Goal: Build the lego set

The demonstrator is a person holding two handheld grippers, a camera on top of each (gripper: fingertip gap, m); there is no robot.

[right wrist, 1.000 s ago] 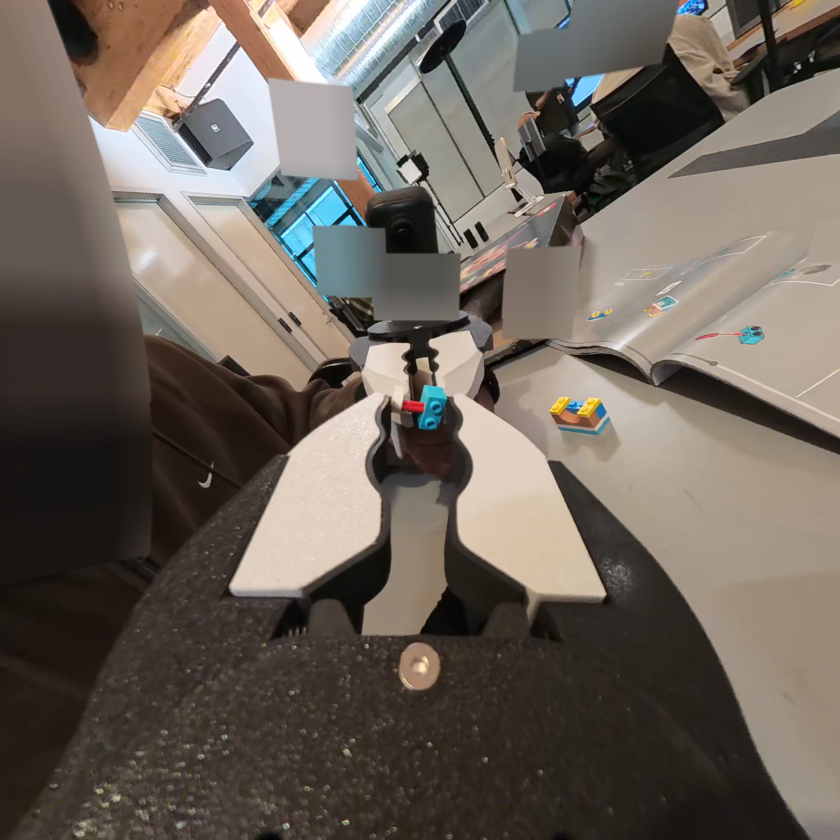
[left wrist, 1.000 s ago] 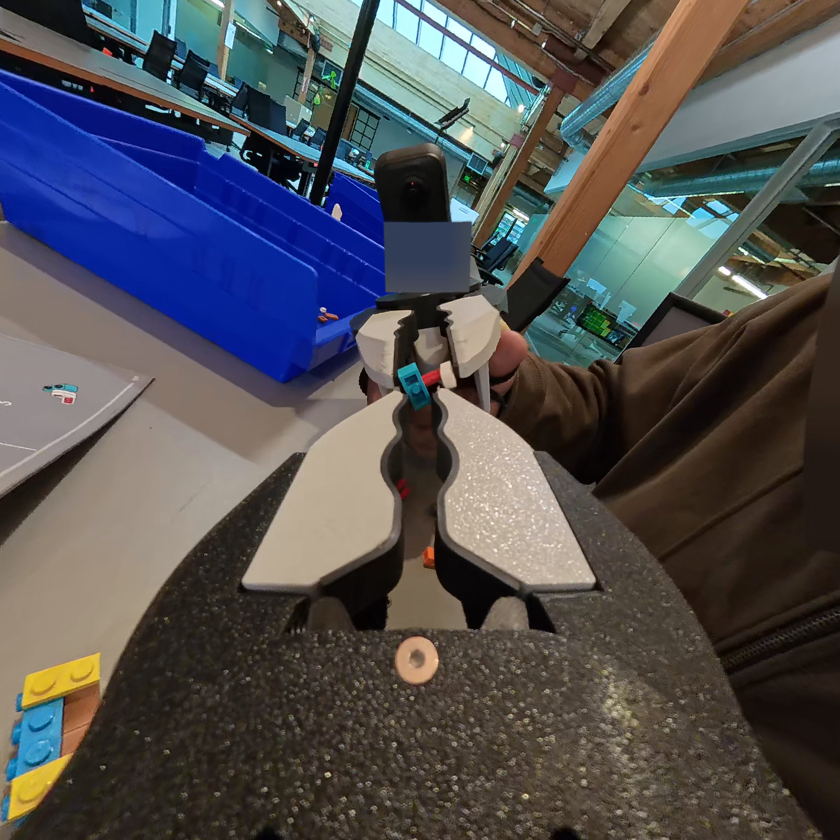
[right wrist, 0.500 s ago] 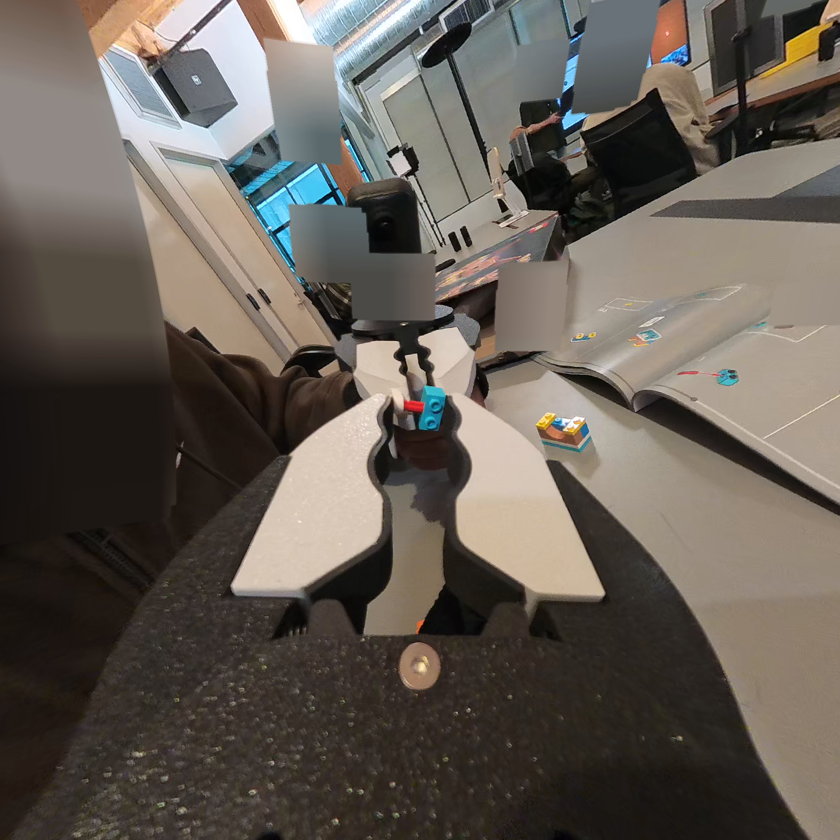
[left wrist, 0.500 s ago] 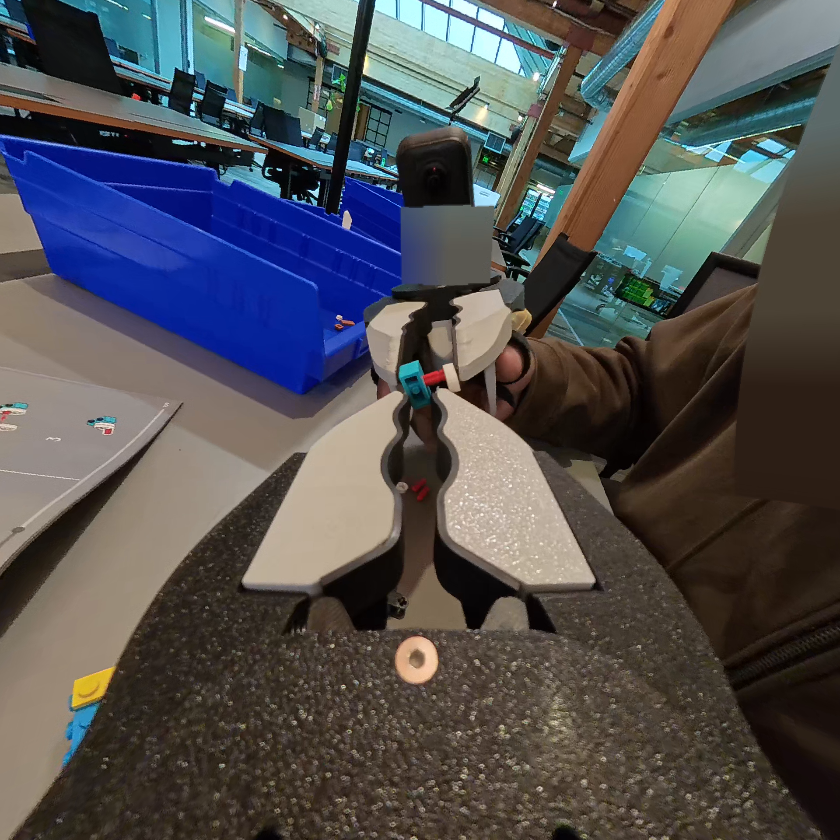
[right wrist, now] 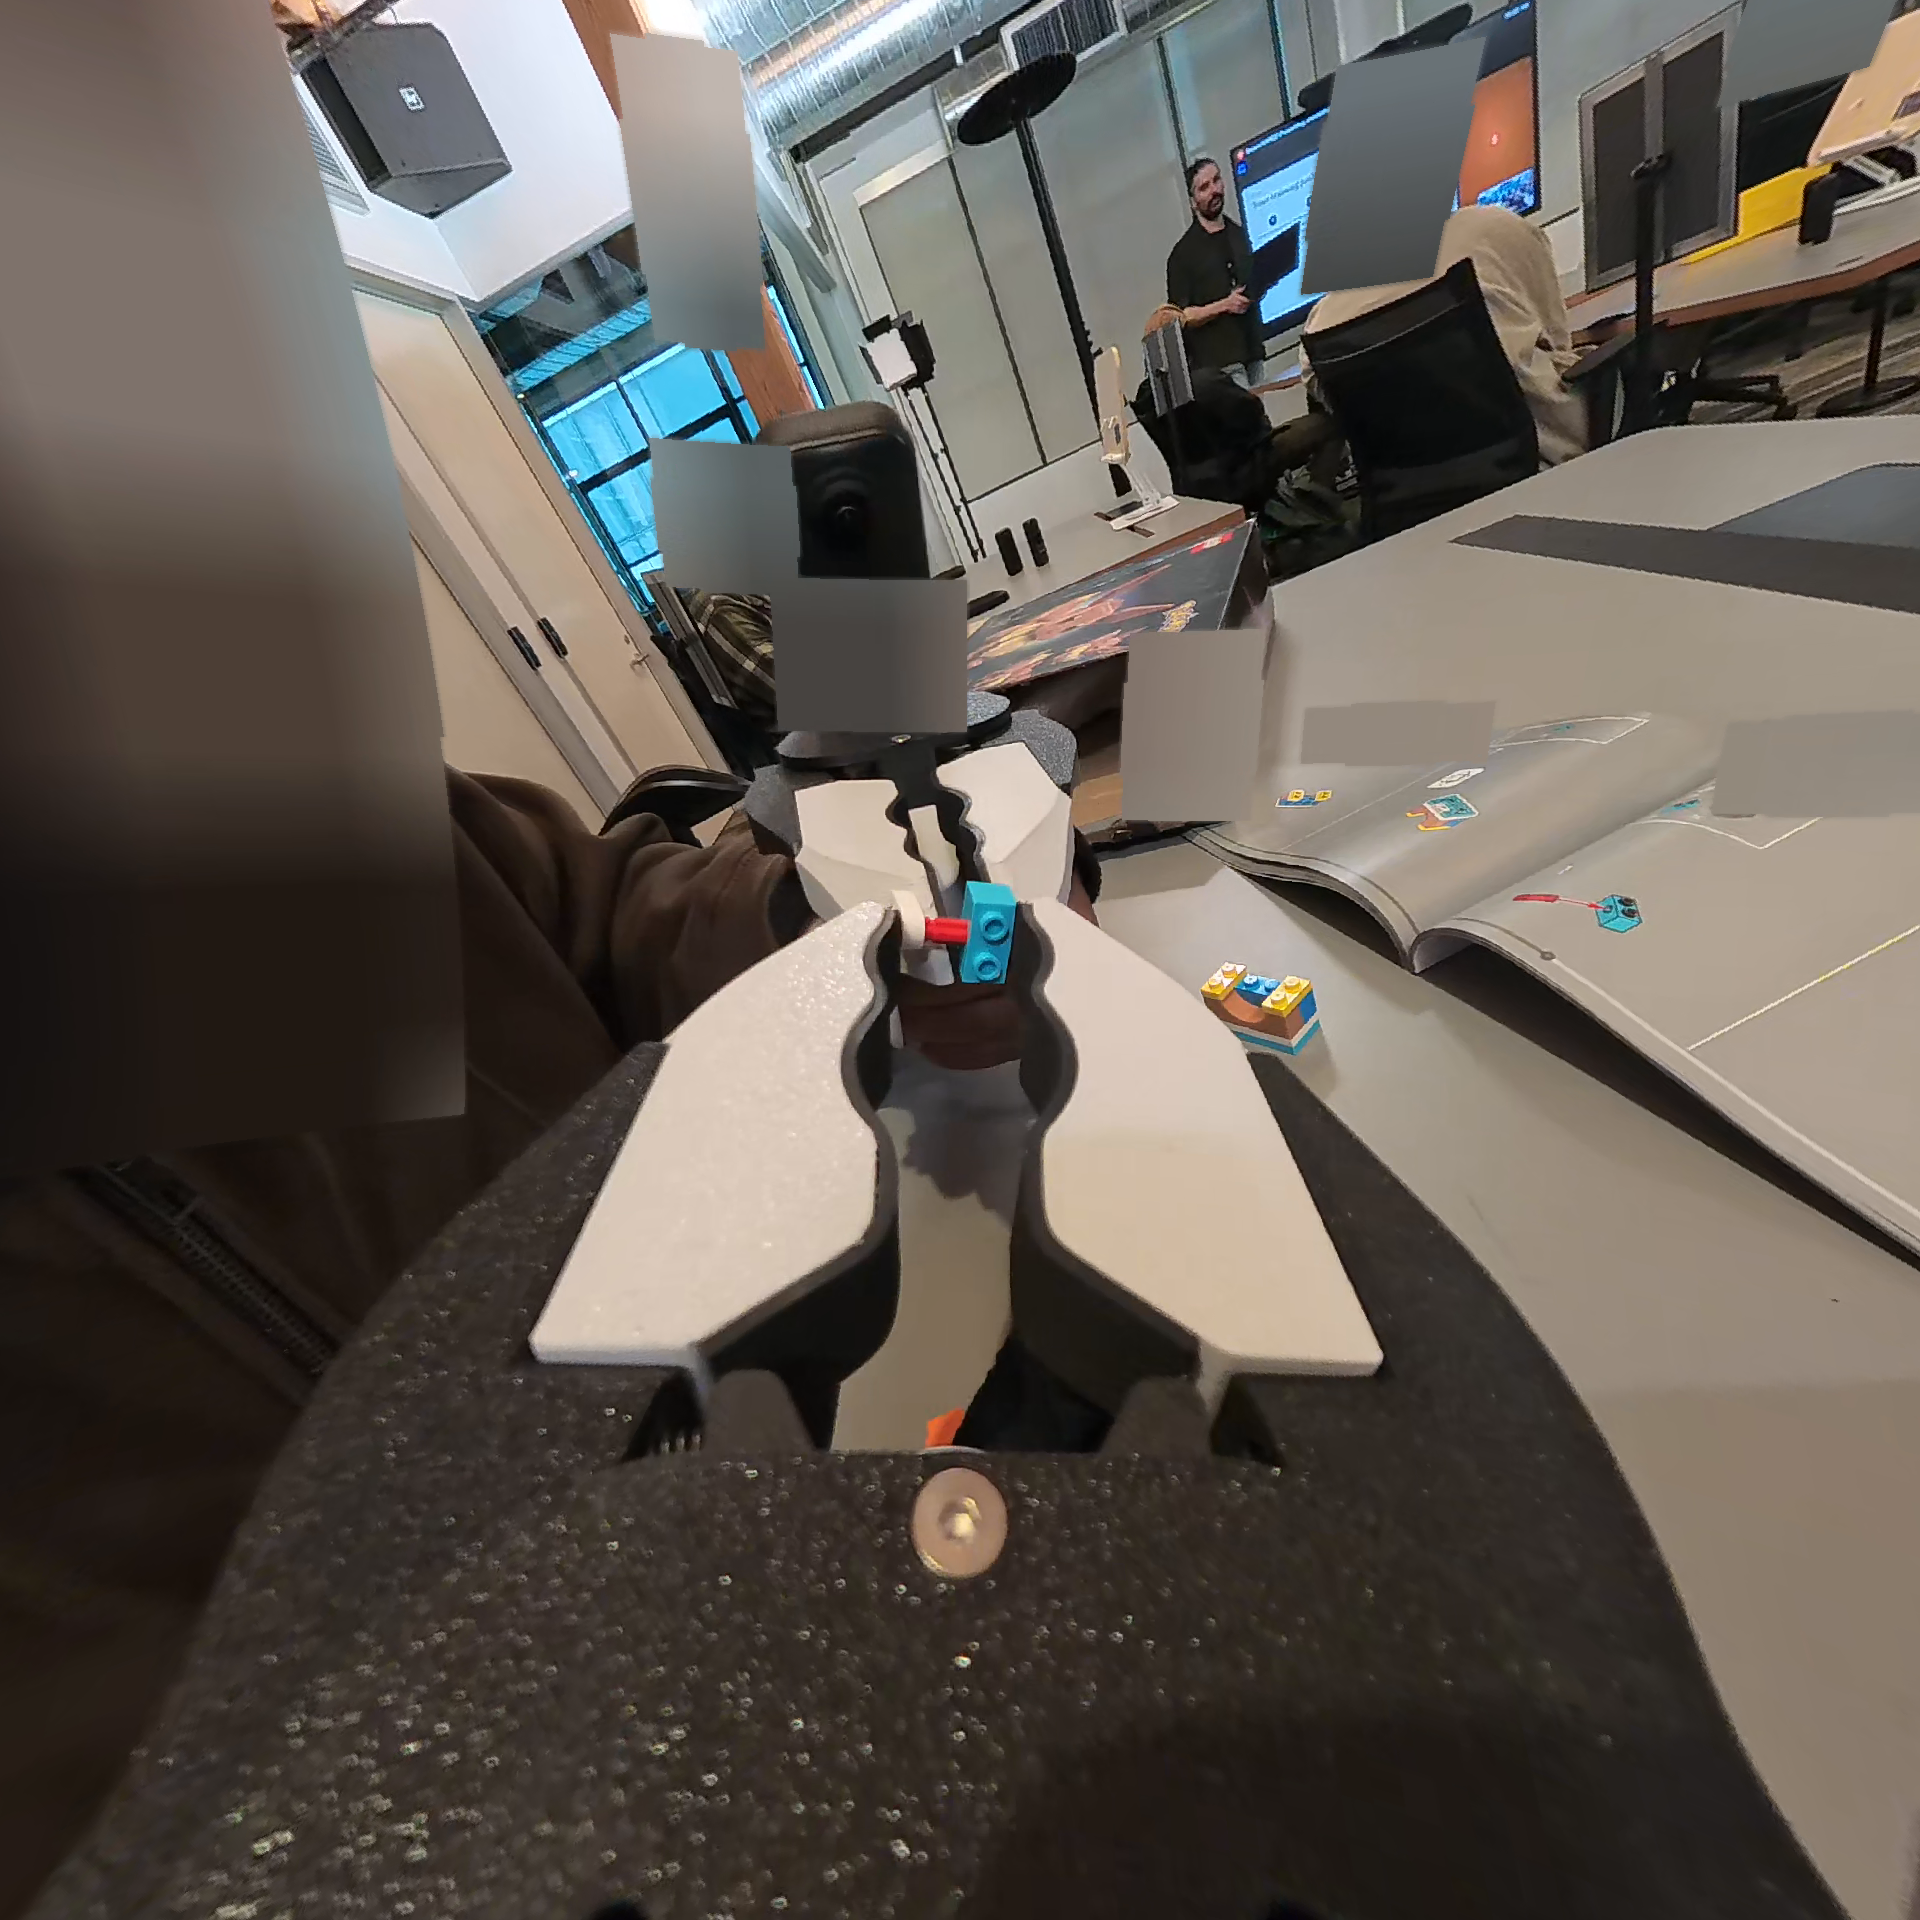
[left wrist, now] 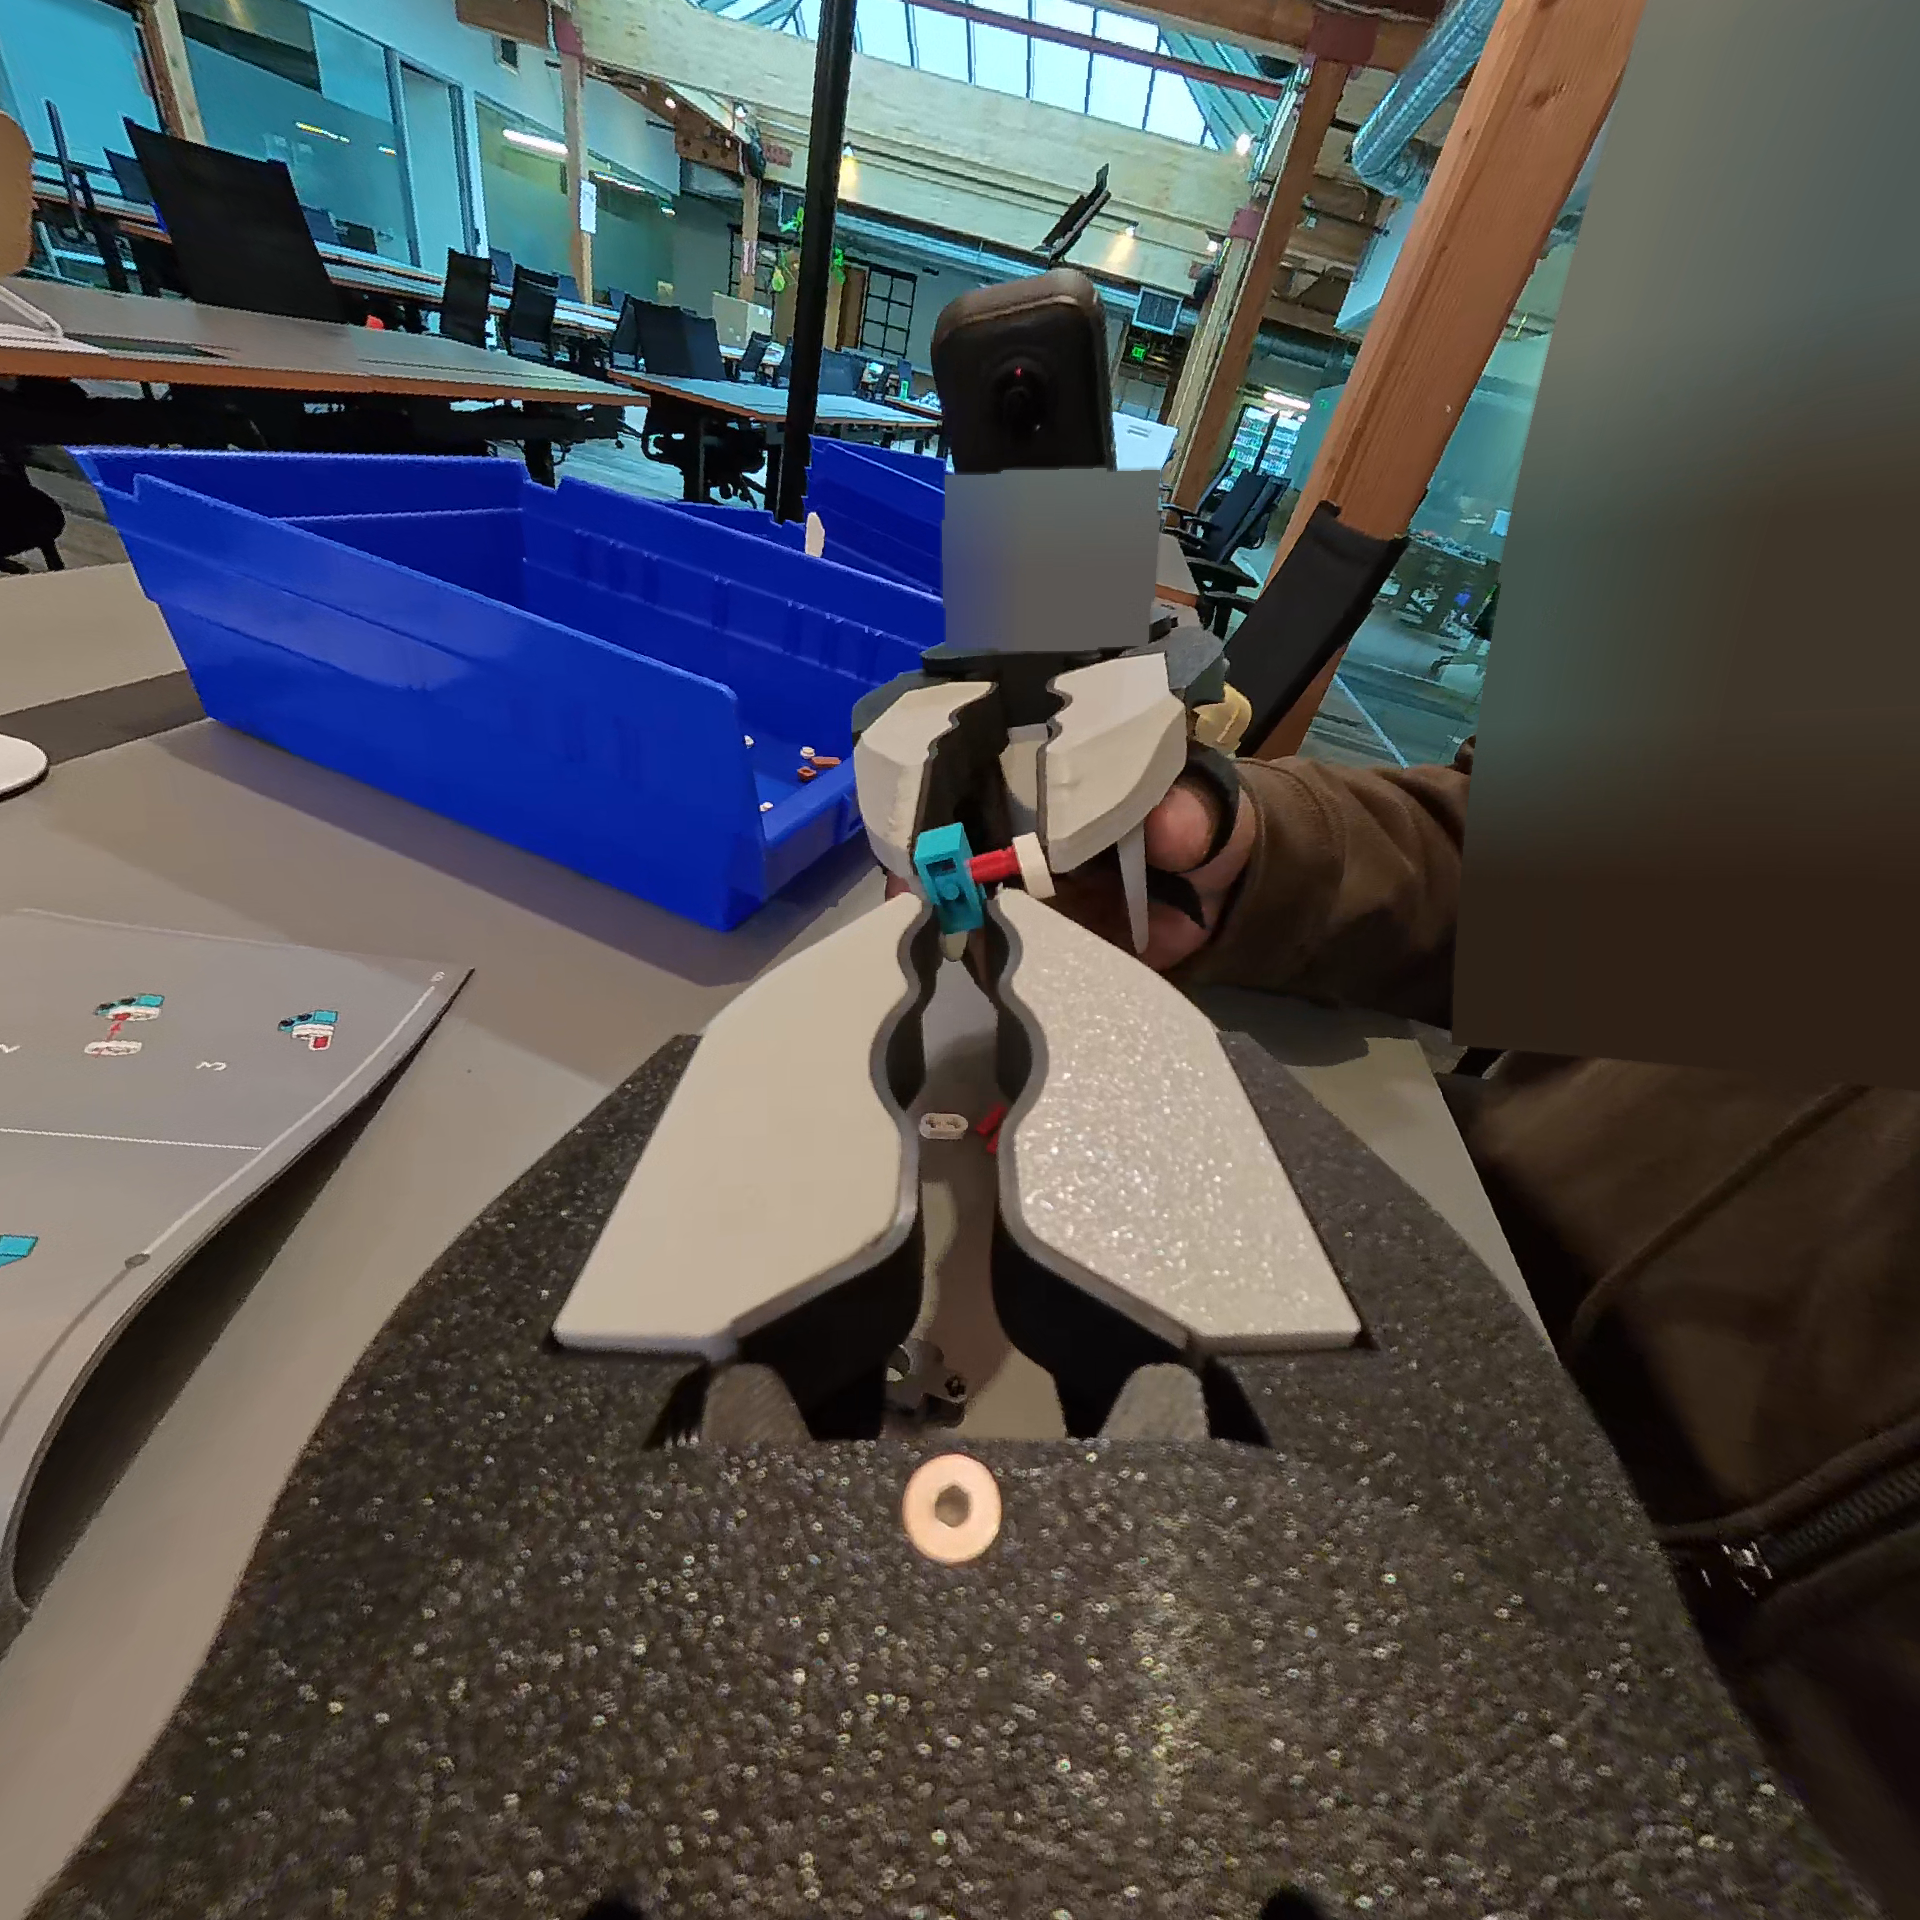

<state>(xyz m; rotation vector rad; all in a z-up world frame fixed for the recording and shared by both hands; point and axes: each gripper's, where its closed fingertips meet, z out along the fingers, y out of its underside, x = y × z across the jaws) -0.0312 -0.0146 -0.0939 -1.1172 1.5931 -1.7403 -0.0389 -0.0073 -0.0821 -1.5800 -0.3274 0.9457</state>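
Note:
A small teal brick (left wrist: 943,875) with a red pin (left wrist: 992,862) and a white round piece (left wrist: 1034,862) on its side is held in the air between both grippers, which face each other. My left gripper (left wrist: 954,914) is shut on the teal brick from below. My right gripper (right wrist: 956,932) is shut across the assembly: one finger sits on the white round piece (right wrist: 912,925), the other by the teal brick (right wrist: 987,935). A small yellow, blue and brown build (right wrist: 1262,1003) stands on the grey table (right wrist: 1455,1247).
Blue bins (left wrist: 468,675) stand at the back left with a few loose pieces inside. An open instruction booklet (right wrist: 1558,935) lies to the right; it also shows in the left wrist view (left wrist: 156,1091). Loose white and red pieces (left wrist: 948,1125) lie below the left fingers. A person's brown sleeve (left wrist: 1340,883) is close. The grippers are tip to tip, or close to it.
Both grippers stay shut on the same assembly. The pair has tilted to a more level stance, and the yellow and blue build has left the left wrist view.

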